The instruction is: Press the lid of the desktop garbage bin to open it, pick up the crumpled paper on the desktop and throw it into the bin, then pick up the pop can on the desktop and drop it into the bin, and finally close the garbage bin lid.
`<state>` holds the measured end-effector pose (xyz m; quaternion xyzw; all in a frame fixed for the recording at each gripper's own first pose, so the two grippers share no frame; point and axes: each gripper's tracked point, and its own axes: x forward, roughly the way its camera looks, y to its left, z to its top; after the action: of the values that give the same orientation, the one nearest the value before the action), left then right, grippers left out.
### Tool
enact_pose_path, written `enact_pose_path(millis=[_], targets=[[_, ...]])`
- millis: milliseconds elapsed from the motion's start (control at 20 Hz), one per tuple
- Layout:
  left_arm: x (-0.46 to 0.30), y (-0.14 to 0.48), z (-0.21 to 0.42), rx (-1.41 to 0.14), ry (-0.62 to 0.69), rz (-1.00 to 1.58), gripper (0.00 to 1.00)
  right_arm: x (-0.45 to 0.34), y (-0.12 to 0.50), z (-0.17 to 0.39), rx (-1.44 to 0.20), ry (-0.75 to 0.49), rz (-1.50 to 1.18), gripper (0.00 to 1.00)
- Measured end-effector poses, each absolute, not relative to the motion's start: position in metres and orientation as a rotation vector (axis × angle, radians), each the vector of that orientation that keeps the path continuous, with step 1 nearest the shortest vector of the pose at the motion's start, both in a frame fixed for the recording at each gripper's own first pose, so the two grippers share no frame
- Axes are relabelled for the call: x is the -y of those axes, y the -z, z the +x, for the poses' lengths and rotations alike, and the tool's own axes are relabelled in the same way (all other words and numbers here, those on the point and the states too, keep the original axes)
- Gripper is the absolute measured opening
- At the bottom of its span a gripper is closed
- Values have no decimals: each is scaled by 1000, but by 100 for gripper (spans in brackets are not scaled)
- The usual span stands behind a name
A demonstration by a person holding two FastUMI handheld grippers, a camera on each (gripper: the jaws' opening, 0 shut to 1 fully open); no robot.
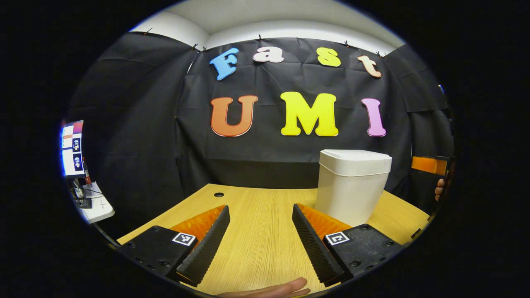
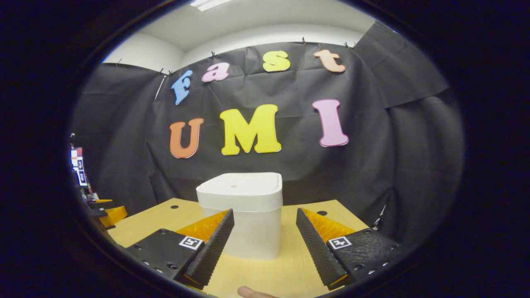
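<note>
My fingertip (image 2: 250,293) lies nearest, under my right gripper (image 2: 265,244), spread wide and empty like my left gripper (image 1: 261,236). The garbage bin (image 2: 244,215) stands just ahead, lid (image 2: 240,188) shut. Pressing off-centre could slide the light bin across the table (image 2: 290,269).

Legible text, brands, numbers: we find none. Signs: we log square black-and-white marker tags (image 1: 184,239), one per finger block, on left gripper (image 1: 261,209) and right gripper (image 2: 265,212)
</note>
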<state>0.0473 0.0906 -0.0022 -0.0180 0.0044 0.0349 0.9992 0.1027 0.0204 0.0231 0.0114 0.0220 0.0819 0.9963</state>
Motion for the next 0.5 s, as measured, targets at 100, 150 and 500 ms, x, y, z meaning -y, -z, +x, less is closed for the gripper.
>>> enact_pose_path(millis=[100,150,500], targets=[[-90,-1,45,-2,-66,-46,98,6,-23,83,-23,-122,8,94],[-88,-3,43,8,-65,-46,98,16,-22,74,-19,-99,10,94],[-71,-21,31,66,-25,-68,98,32,-25,14,21,-93,-23,95]])
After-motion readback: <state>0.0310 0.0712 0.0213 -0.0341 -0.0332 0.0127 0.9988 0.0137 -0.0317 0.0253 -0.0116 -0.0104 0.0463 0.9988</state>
